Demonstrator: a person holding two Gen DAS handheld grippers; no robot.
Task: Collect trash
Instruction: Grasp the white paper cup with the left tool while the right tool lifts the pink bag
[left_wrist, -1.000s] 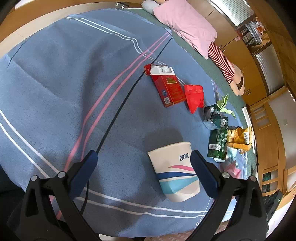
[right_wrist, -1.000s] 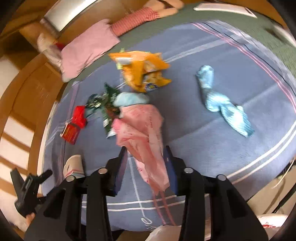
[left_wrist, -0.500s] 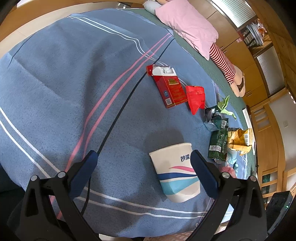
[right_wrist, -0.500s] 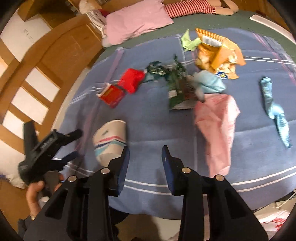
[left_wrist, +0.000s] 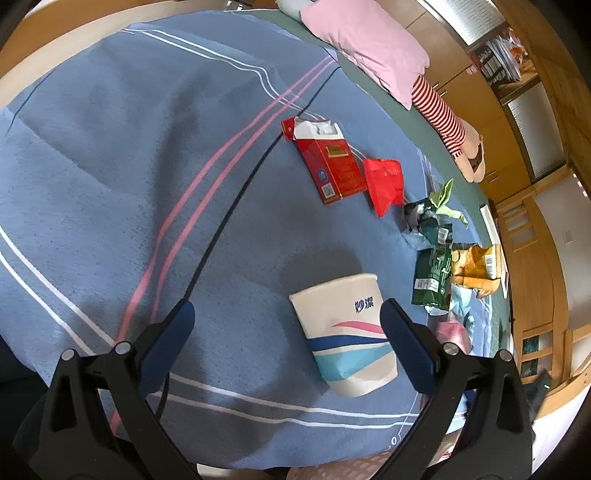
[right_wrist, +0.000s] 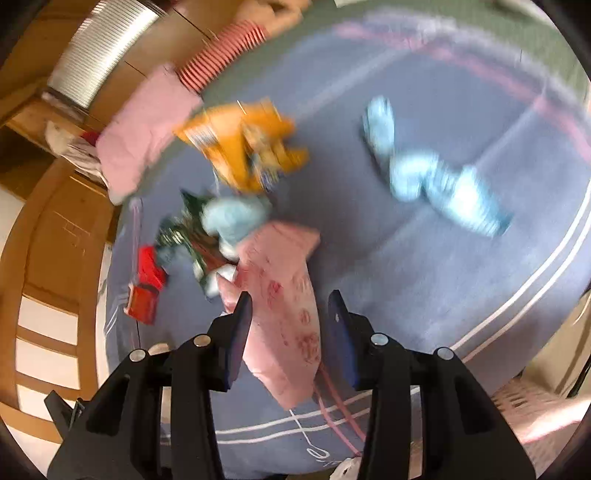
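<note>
left gripper (left_wrist: 282, 319): jaws spread wide, holding nothing, hovering low over the blue striped bedspread (left_wrist: 110, 155). paper cup (left_wrist: 345, 332) lies on its side just inside the right-hand finger, rim pointing away, touching neither pad. a thin black cable (left_wrist: 229, 218) runs across the cloth and under the left-hand finger.

beyond the cup: red cigarette carton (left_wrist: 330, 162), flap torn open, with a red wrapper (left_wrist: 384, 182) just beside it. further off, a dark green snack bag (left_wrist: 434, 275), an orange snack bag (left_wrist: 476, 269) and crumpled bits in a loose row toward the pink pillow (left_wrist: 365, 40).

right gripper (right_wrist: 290, 314): jaws parted, gripping nothing. view is motion-blurred. a pink plastic bag (right_wrist: 284, 295) lies flat on the bedspread between the fingers; cannot tell if either pad touches it. past it, a light blue wad (right_wrist: 232, 218), the orange bag, and well apart to the right a twisted light blue wrapper (right_wrist: 436, 177).

risks, judged: cup sits off-centre in the left jaws, so closing as-is would likely nudge it and roll it away, or crush the thin wall. the left-hand finger could snag the cable. pink bag is limp and flat; pads may pinch the bedspread with it or slide off. blur suggests a fast-moving right hand, so aim may be poor.
</note>
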